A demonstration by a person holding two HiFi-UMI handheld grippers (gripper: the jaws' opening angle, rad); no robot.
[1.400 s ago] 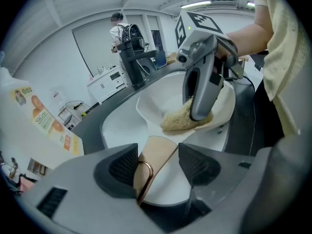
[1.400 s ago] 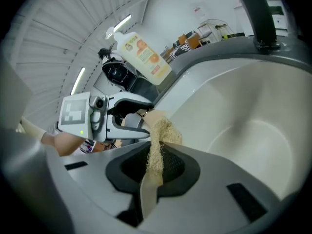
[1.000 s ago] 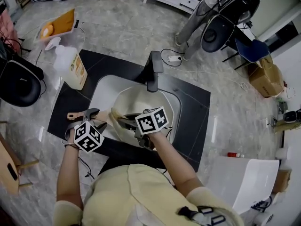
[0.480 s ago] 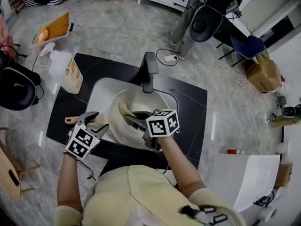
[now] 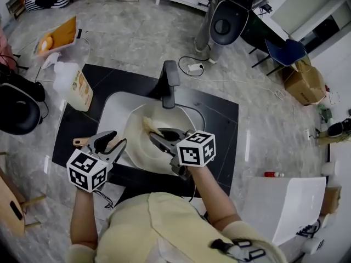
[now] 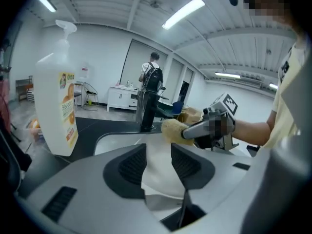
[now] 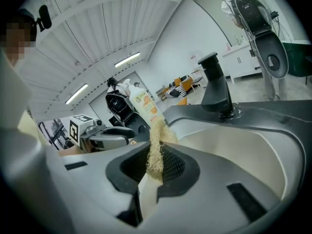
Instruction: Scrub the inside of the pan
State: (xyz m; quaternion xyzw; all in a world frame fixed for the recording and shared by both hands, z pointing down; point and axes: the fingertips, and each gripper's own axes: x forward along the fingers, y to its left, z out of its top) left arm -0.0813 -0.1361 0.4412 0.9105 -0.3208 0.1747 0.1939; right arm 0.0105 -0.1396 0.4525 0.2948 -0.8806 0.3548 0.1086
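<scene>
A cream pan [image 5: 138,147] lies in the sink [image 5: 116,107], its brown handle [image 5: 82,142] pointing left. My left gripper [image 5: 112,143] straddles the handle where it joins the pan. Its jaws are closing, and in the left gripper view cream pan wall [image 6: 158,172] shows between the pads, which do not visibly press on it. My right gripper [image 5: 156,136] reaches into the pan from the right, shut on a tan loofah sponge [image 5: 149,126]. The sponge [image 7: 156,150] sticks out past the right gripper's pads [image 7: 173,165] over the pan's inside [image 7: 234,155].
A black faucet [image 5: 170,81] stands at the sink's far edge. A white soap bottle [image 5: 74,84] sits on the black counter [image 5: 219,119] at the left. Chairs, boxes and a standing person lie beyond on the tiled floor.
The left gripper has slid a little left and down along the handle and its jaws have narrowed. The right gripper keeps the sponge and has shifted slightly right in the pan.
</scene>
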